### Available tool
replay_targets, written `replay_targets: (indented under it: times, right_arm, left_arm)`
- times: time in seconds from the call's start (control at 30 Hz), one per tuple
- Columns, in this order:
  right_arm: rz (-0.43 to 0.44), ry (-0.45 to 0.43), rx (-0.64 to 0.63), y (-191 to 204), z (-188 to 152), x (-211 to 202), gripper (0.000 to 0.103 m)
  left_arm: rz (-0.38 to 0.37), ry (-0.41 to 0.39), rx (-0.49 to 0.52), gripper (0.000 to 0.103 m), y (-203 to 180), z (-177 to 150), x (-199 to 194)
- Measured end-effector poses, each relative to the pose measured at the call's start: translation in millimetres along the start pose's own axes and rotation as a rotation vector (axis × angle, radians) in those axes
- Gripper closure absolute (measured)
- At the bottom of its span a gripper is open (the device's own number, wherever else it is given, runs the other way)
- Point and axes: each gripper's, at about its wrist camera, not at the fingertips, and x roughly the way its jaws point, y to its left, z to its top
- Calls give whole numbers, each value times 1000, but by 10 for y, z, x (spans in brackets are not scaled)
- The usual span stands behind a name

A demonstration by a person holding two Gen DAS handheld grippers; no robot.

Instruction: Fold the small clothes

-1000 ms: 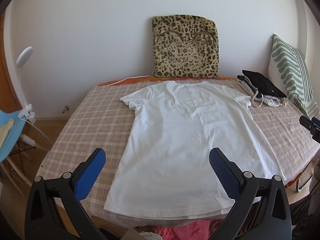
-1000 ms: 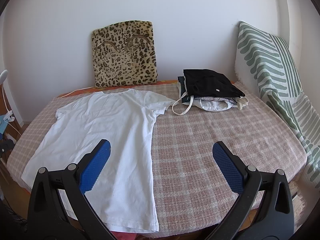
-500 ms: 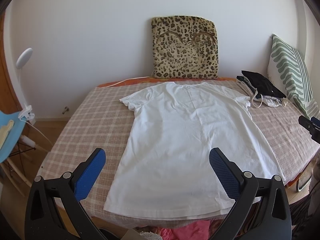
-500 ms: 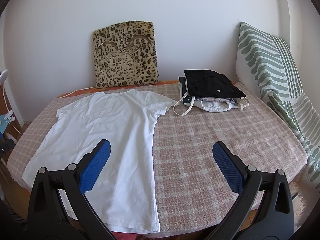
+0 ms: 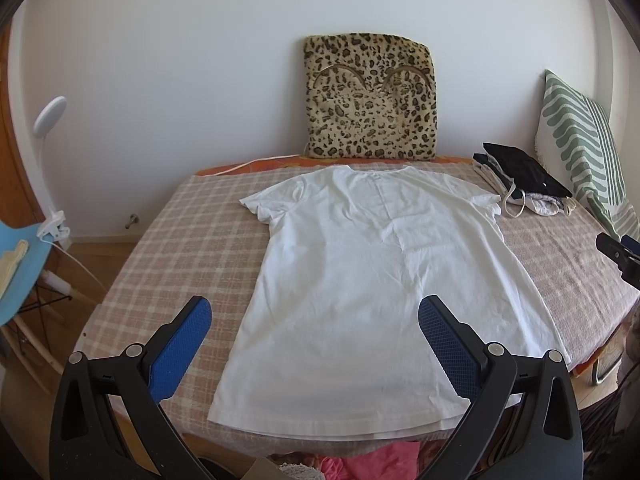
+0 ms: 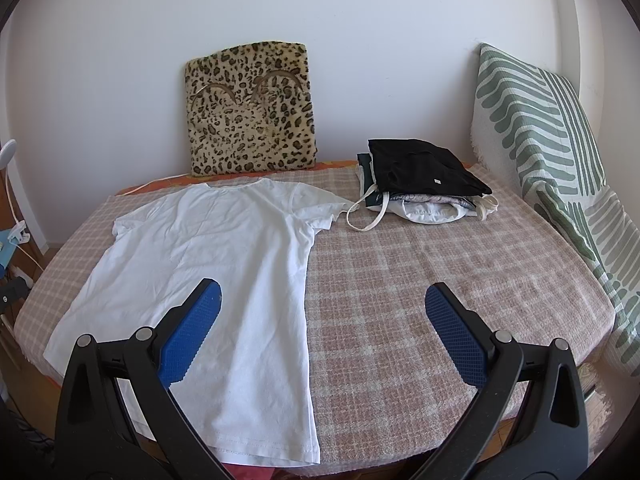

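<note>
The blue chair (image 5: 18,264) is cut off at the left edge. Pink fabric (image 5: 372,462) below the bed's (image 5: 180,240) near edge shows only partly.

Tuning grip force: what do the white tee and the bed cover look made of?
White tee: thin matte knit, probably cotton jersey; it lies limp with fine creases and a stitched hem. Bed cover: coarser woven check, slightly nubbly, matte; fibre unclear.

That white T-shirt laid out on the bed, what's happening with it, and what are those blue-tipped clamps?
A person holds a clamp-like gripper in each hand to fold clothes. The white T-shirt lies flat and unfolded on the checked bedcover. The left gripper and right gripper hover near its hem, jaws wide open, holding nothing. A pile of folded clothes sits by the wall.
</note>
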Motion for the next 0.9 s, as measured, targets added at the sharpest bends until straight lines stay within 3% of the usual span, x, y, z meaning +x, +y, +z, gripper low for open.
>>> replay_targets:
  times: [0.9]
  right_arm:
    - [3, 1, 4, 0, 9, 5, 0]
  left_arm:
    - [-3, -12, -1, 0, -1, -12, -27]
